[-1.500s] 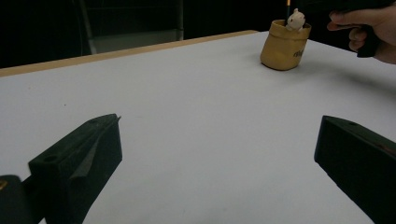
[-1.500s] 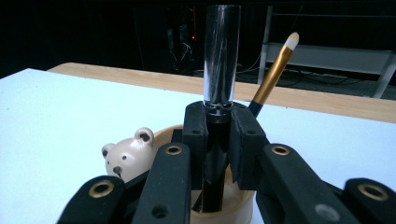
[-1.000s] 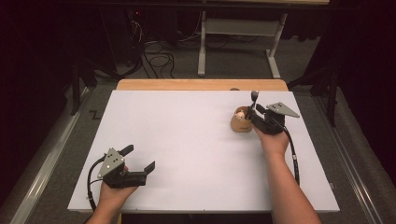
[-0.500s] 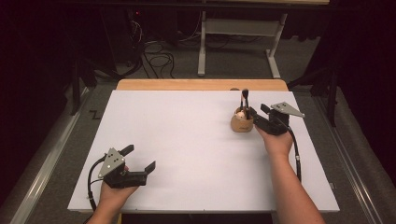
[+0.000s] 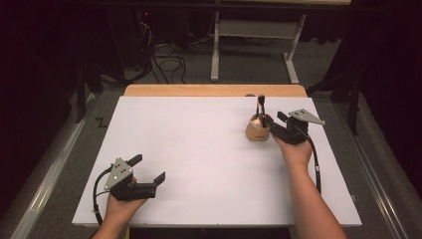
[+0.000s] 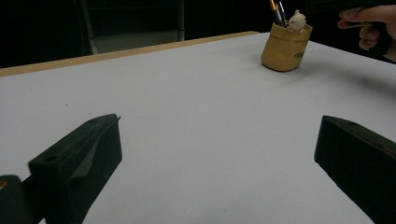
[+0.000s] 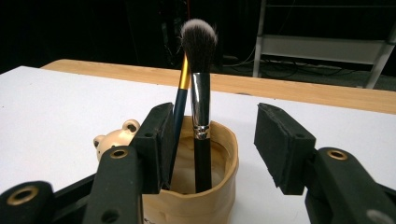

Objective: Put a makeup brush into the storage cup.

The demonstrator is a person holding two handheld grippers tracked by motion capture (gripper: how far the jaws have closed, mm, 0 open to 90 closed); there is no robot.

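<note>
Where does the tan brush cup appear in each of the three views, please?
High view: cup at right of middle on the white table, just left of the right gripper.
Left gripper view: cup far off, upper right.
Right gripper view: cup bottom centre, behind the open jaws.
Shared landmark: the bear figure on its rim.

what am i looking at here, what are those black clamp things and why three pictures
A person sits at a white table with a hand-held gripper in each hand; there is no robot arm. One picture looks down from above; the other two come from cameras riding on each gripper, looking along its black jaws. The left gripper rests open near the table's front, holding nothing. The right gripper has open jaws around a makeup brush that stands in a tan holder with a small bear figure. Nothing is gripped.
</note>
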